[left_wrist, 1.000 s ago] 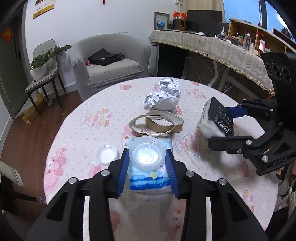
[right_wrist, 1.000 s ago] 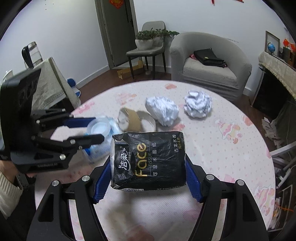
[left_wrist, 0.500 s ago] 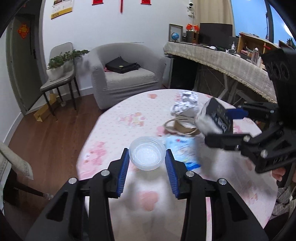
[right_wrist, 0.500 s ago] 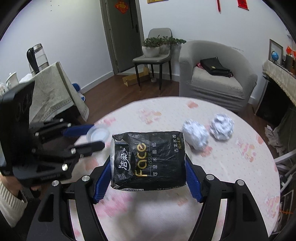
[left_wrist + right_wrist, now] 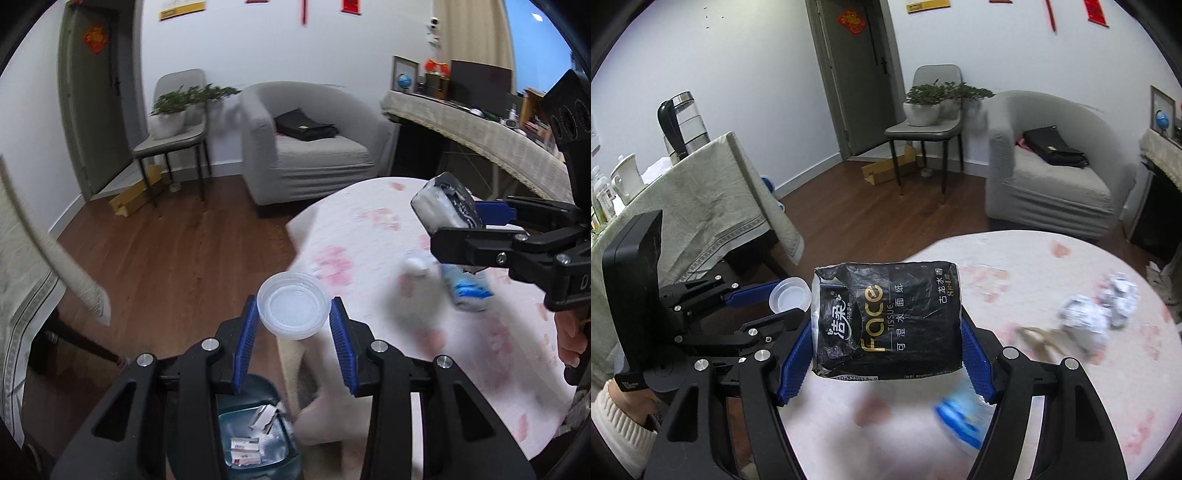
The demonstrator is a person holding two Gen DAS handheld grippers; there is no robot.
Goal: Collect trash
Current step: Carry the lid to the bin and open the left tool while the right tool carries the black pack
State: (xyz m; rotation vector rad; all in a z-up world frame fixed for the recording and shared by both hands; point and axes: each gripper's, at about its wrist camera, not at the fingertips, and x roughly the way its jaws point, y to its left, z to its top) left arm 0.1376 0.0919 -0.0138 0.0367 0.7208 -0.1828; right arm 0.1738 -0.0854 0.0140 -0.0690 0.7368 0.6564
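My left gripper [image 5: 293,328] is shut on a clear plastic cup [image 5: 293,308] and holds it past the table's left edge, above a dark green trash bin [image 5: 255,439] with paper scraps in it. My right gripper [image 5: 886,334] is shut on a black tissue pack [image 5: 888,325] labelled "Face", held above the round table [image 5: 1034,424]. The pack also shows in the left wrist view [image 5: 447,205]. The cup also shows in the right wrist view [image 5: 789,299], left of the pack.
On the table lie two crumpled foil balls [image 5: 1086,323], a cardboard ring [image 5: 1041,338], a blue wrapper [image 5: 467,290] and a small white lid [image 5: 415,264]. A cloth-covered side table [image 5: 683,206] with a kettle stands left. A grey armchair [image 5: 303,144] and a chair with a plant stand behind.
Both grippers have swung left off the table middle with their loads. The cup now hangs beyond the table edge over the bin, which has come into view.
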